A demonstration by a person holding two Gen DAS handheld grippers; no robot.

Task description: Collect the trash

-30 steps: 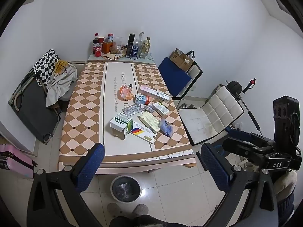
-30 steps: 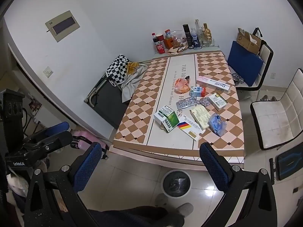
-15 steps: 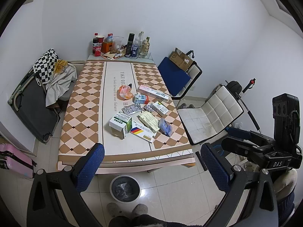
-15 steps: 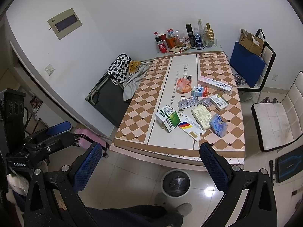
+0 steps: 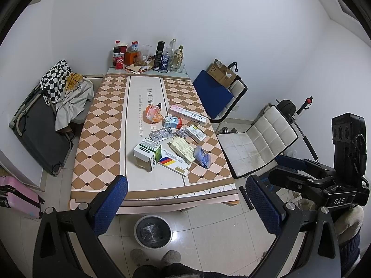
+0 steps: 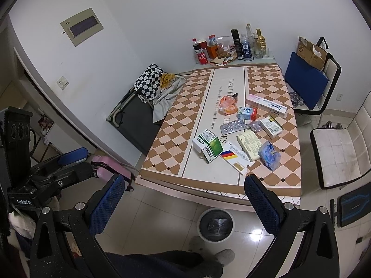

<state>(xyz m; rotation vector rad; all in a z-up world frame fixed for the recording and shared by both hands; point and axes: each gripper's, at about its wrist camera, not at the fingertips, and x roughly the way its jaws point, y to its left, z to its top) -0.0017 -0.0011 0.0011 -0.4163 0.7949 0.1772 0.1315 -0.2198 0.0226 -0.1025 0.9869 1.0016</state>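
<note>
- The bin [image 5: 153,231] stands on the floor tiles just in front of the near edge of the table [image 5: 102,139]; it is lined with a dark bag and nothing else can be made out inside
- The trash lies on the table's near half: a green-and-white box [image 5: 147,153], a flat box with coloured stripes [image 5: 175,164], a pale yellow carton [image 5: 182,150], a crumpled blue wrapper [image 5: 202,156], blister packs [image 5: 161,134], a small blue-and-red carton [image 5: 172,122], a long white box [image 5: 188,115] and an orange wrapper [image 5: 153,113]
- Bottles and a red cup [image 5: 122,47] crowd the far end against the wall
- An open cardboard box [image 5: 220,73] sits on the blue-cushioned chair; its contents are not readable
- The left gripper [image 5: 185,199] hovers short of the table with jaws released, wide apart, nothing between them
- The right gripper [image 6: 183,201] is likewise spread and empty, off the table's near corner
- Only the right wrist view shows the wall panel [image 6: 82,26] and the wall switch [image 6: 62,82]
- Only the left wrist view shows the white padded chair [image 5: 257,141] whole, with its backrest
</note>
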